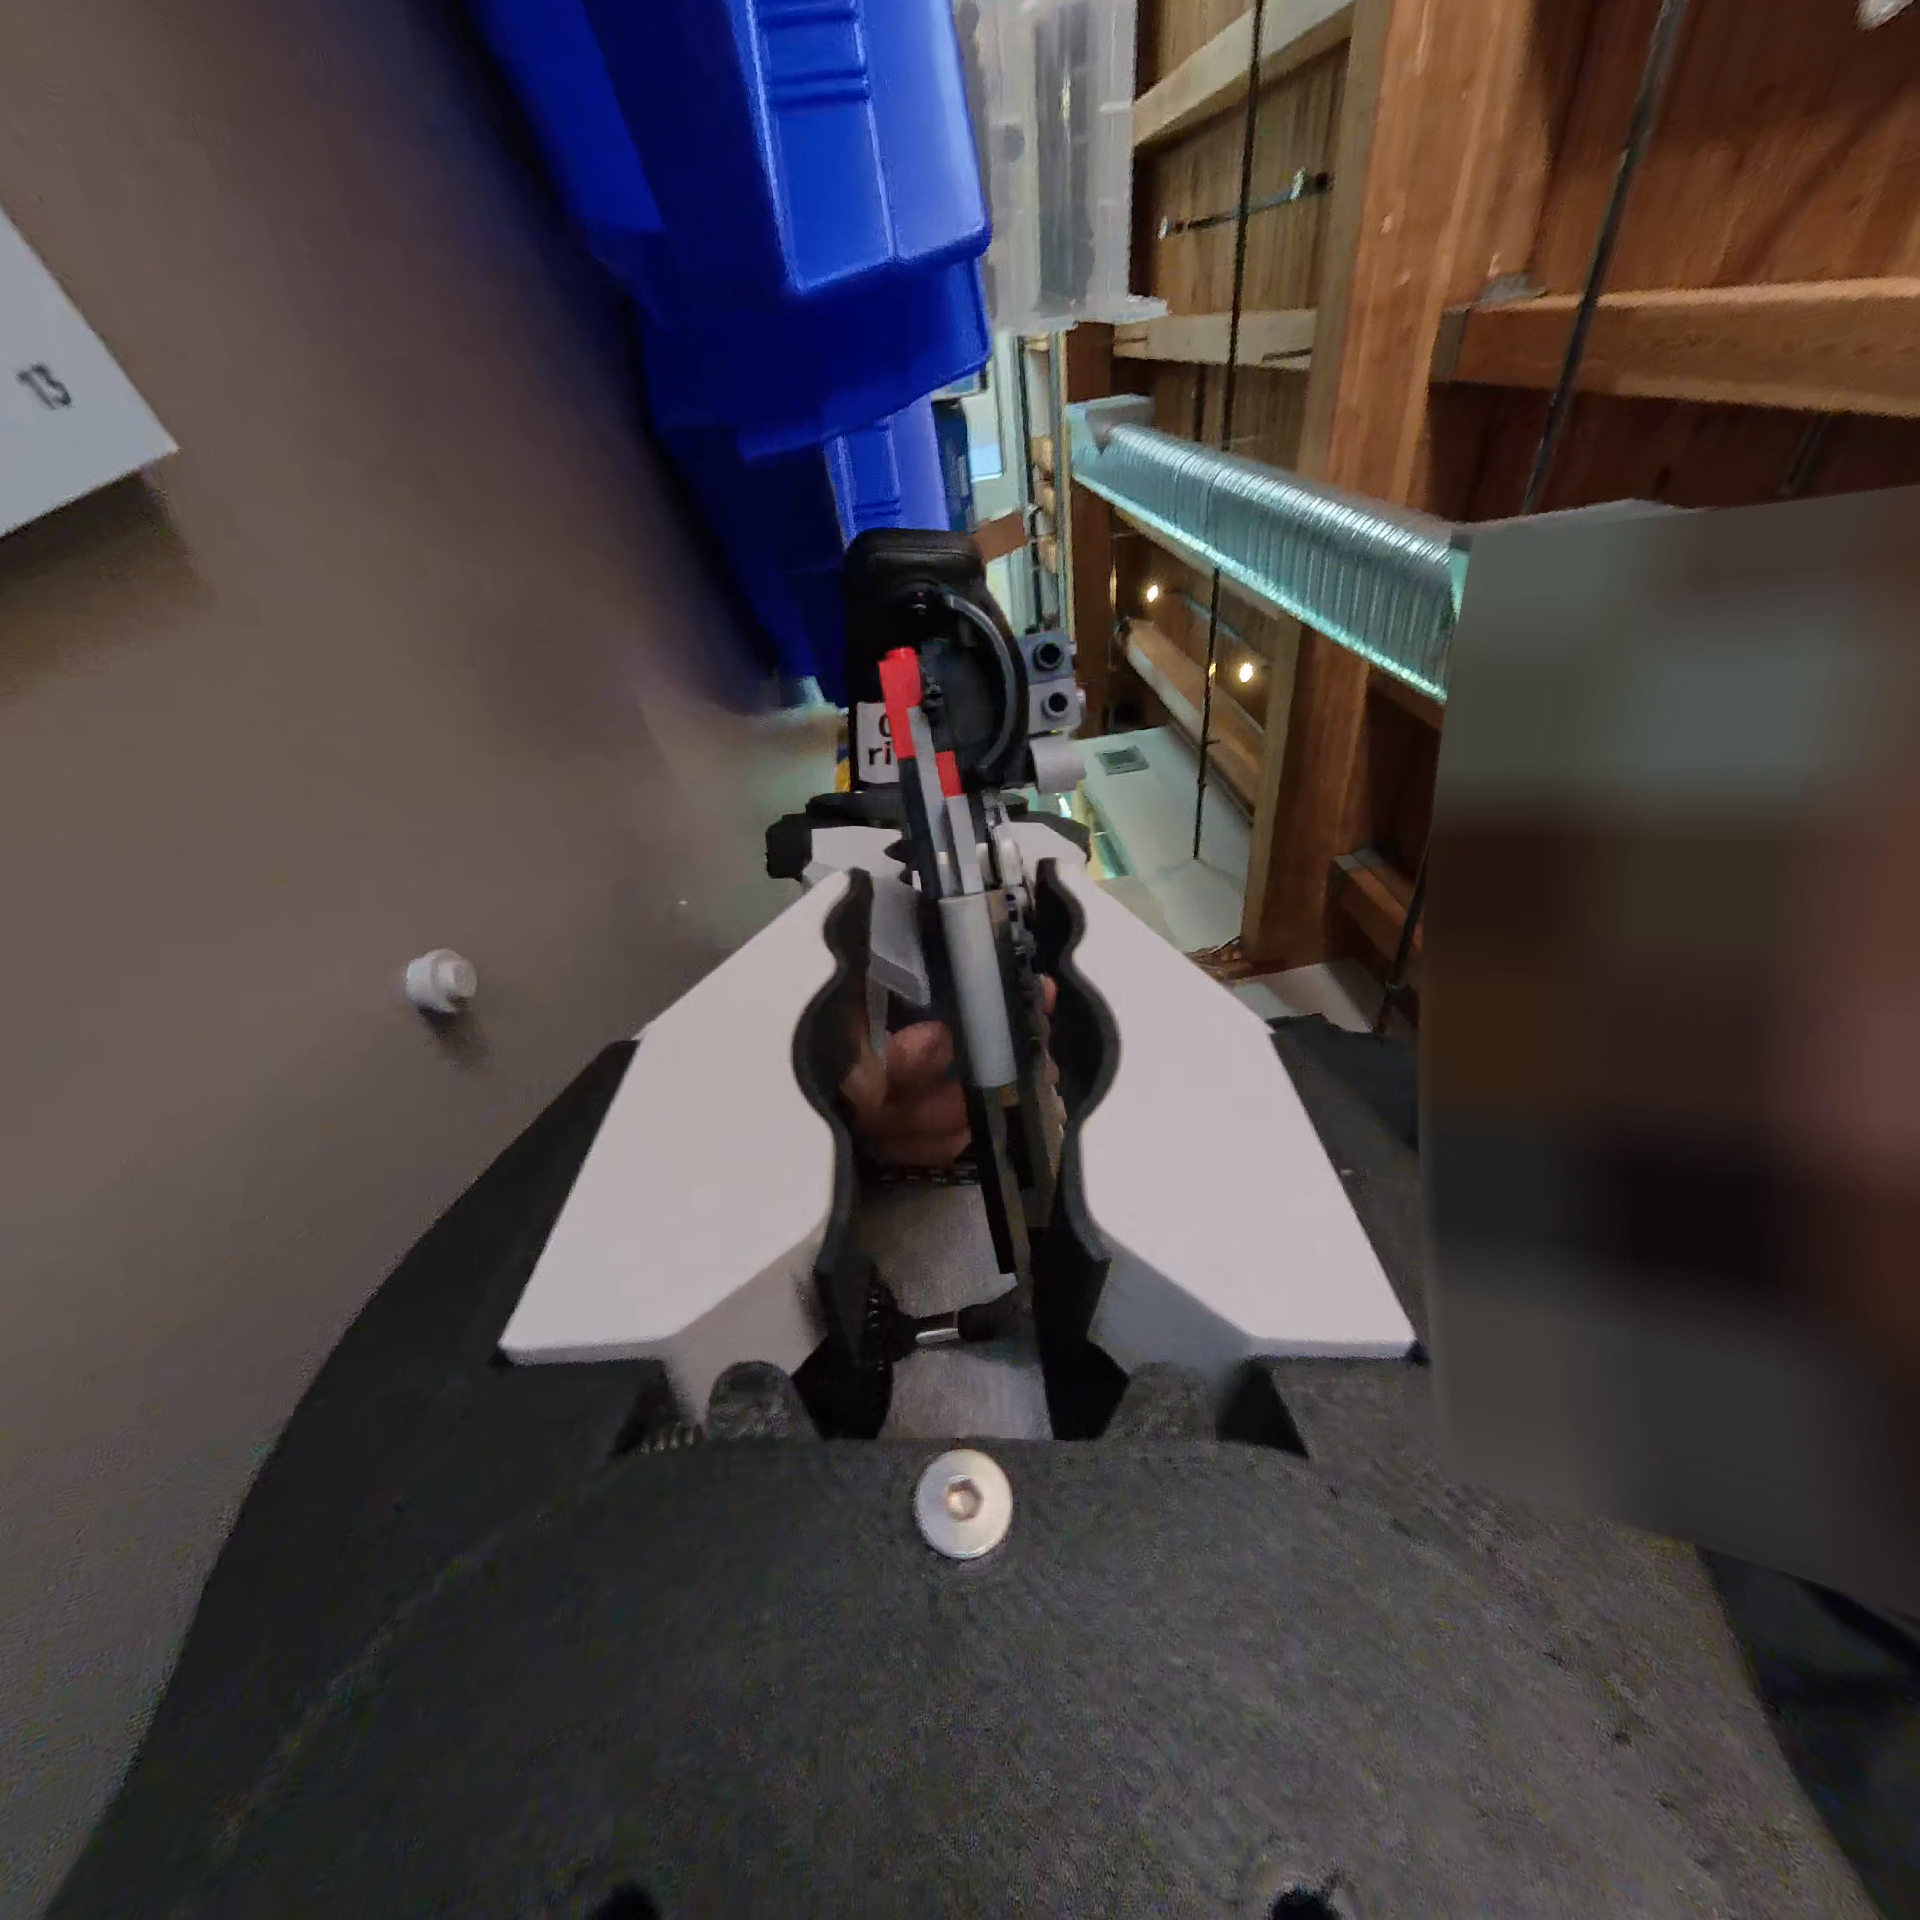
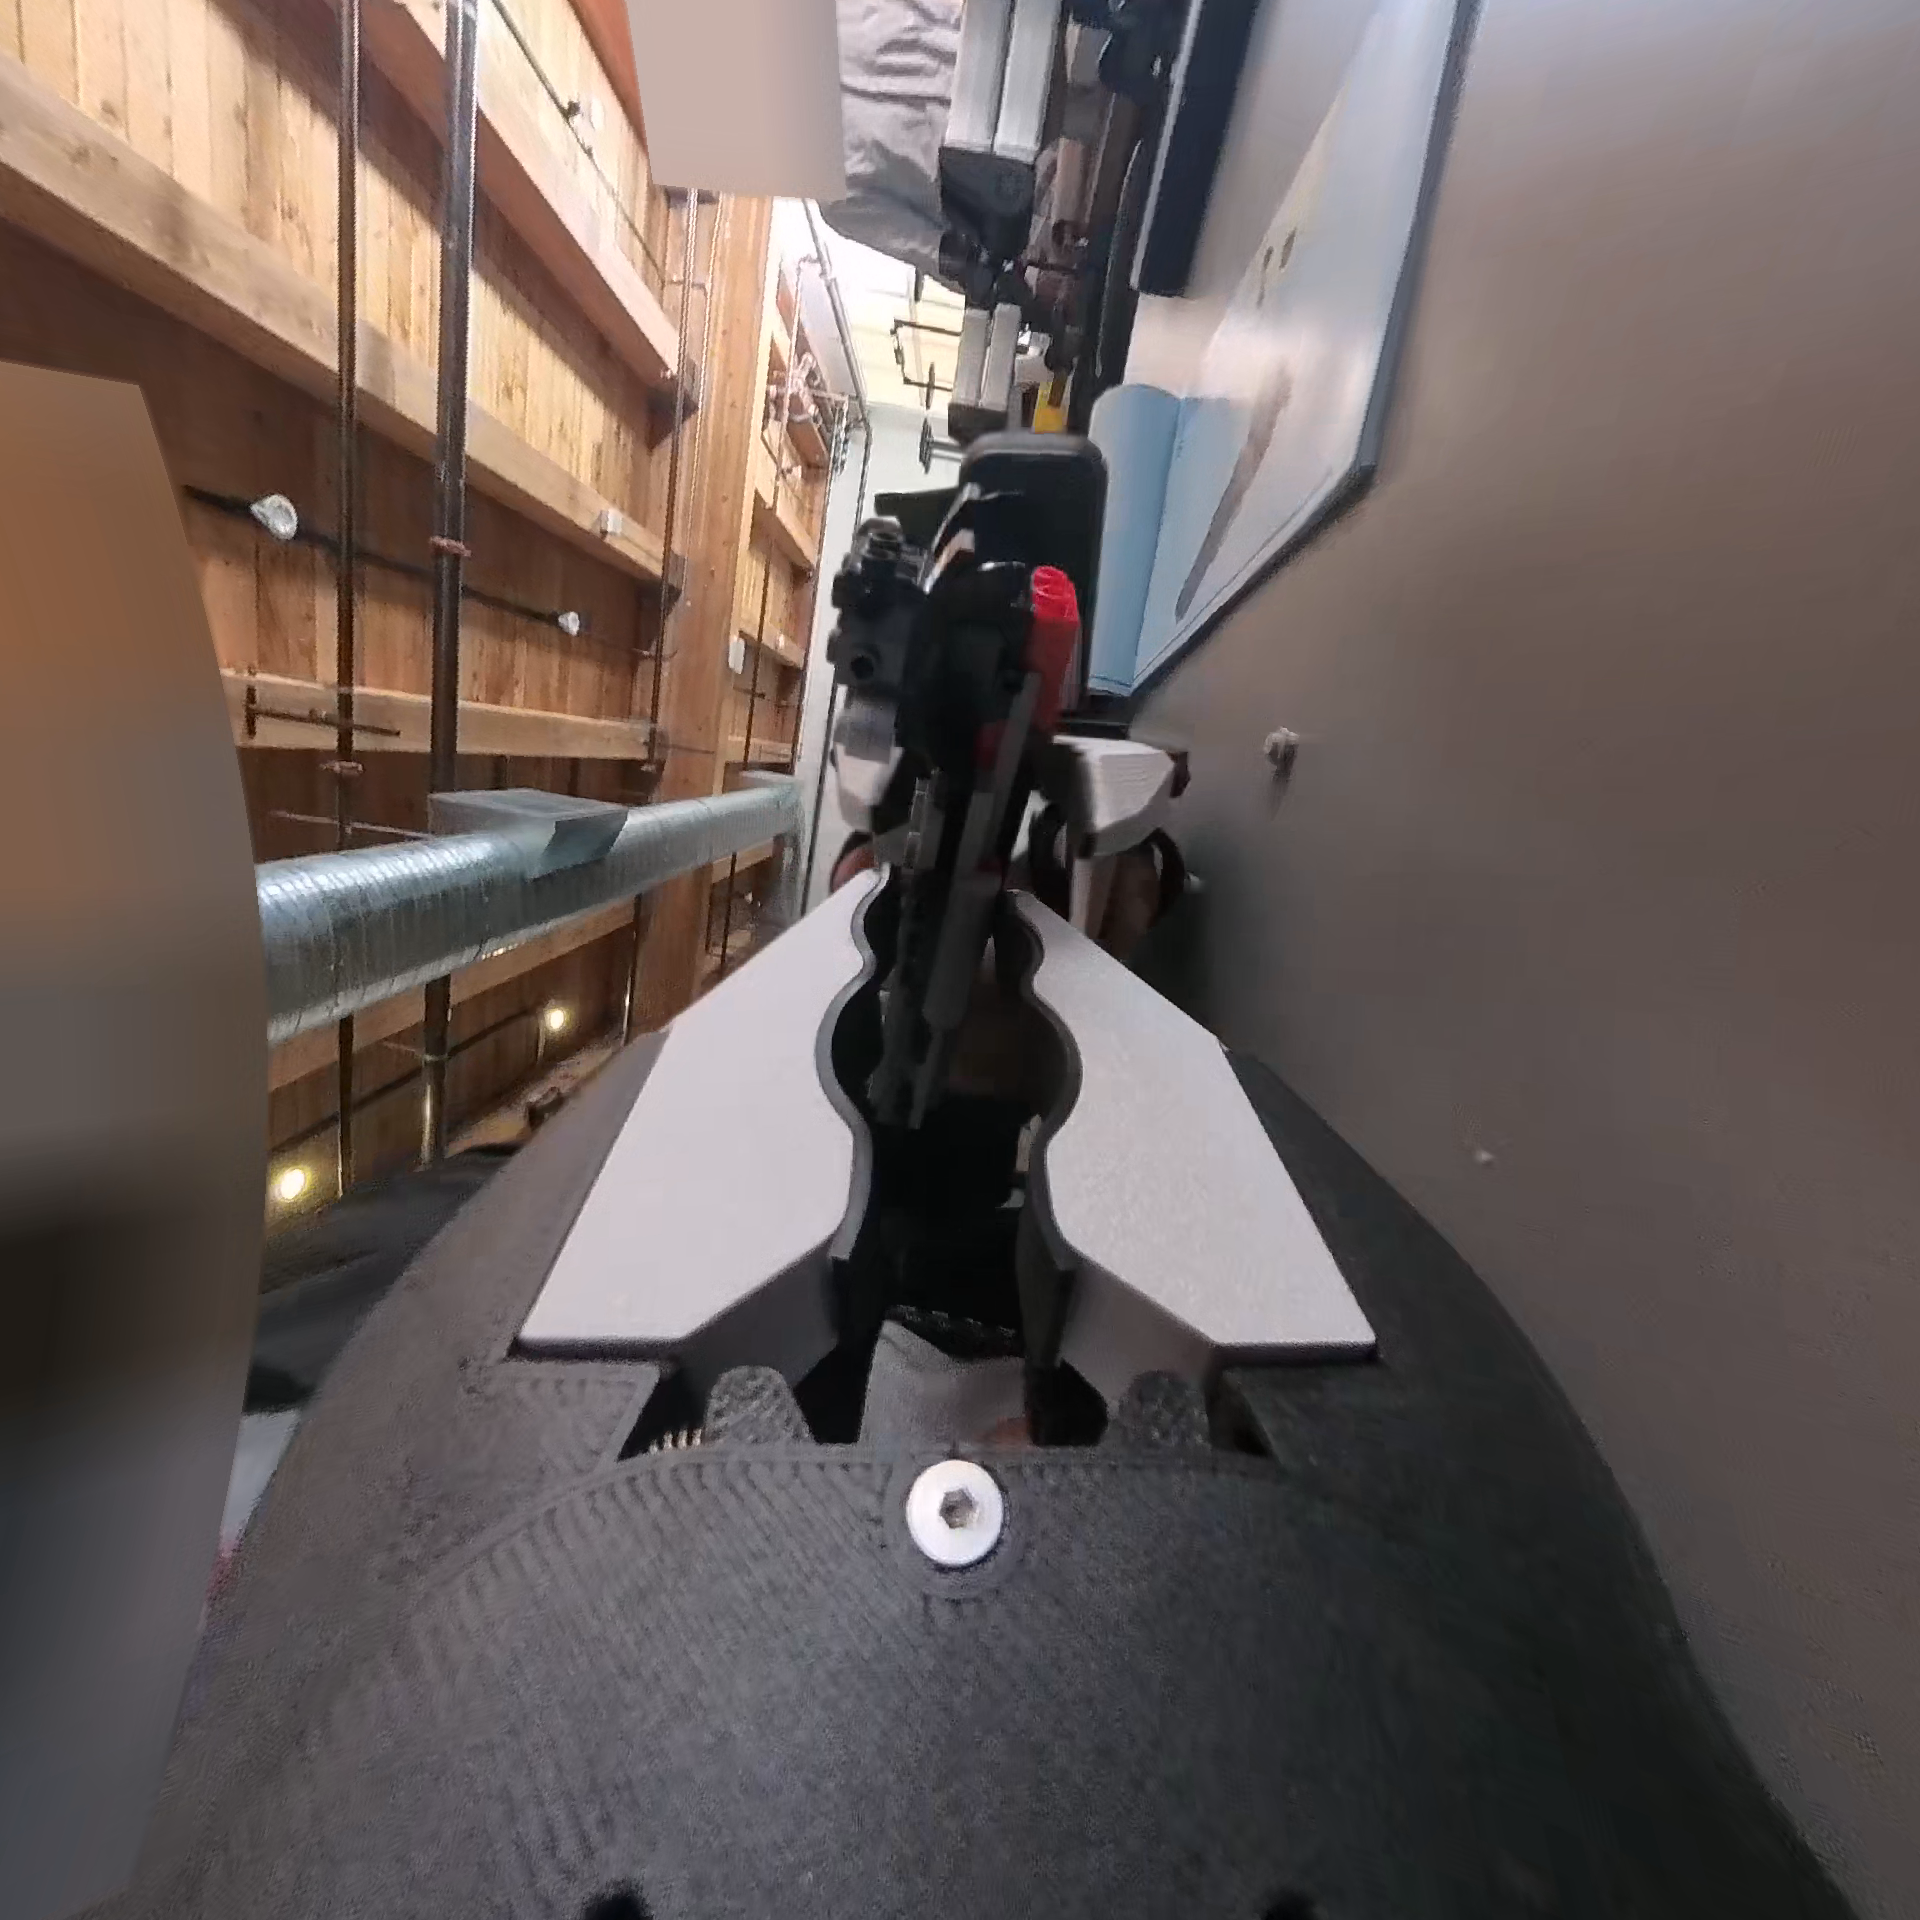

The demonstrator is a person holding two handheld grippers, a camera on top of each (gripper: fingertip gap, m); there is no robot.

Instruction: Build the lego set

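Note:
A slim Lego assembly [image 1: 961, 831] of grey, black and red pieces is held up in the air between both grippers, which face each other. My left gripper [image 1: 951, 883] is shut on its near end, the black pads on either side of it. The right gripper's black body [image 1: 914, 623] shows just behind the assembly. In the right wrist view, my right gripper [image 2: 945, 894] is shut on the same Lego assembly [image 2: 935, 748], and a white finger of the left gripper [image 2: 1117, 790] shows beyond it. A hand [image 1: 914, 1091] shows through the left gripper's gap.
A small white Lego piece [image 1: 442, 979] lies loose on the grey-brown table [image 1: 312, 727]; it also shows in the right wrist view [image 2: 1283, 743]. Blue bins [image 1: 810, 208] and a white sheet [image 1: 62, 395] sit on the table. An open booklet [image 2: 1309, 343] lies beside a light blue roll [image 2: 1143, 520]. The tips of both grippers are at nearly the same place.

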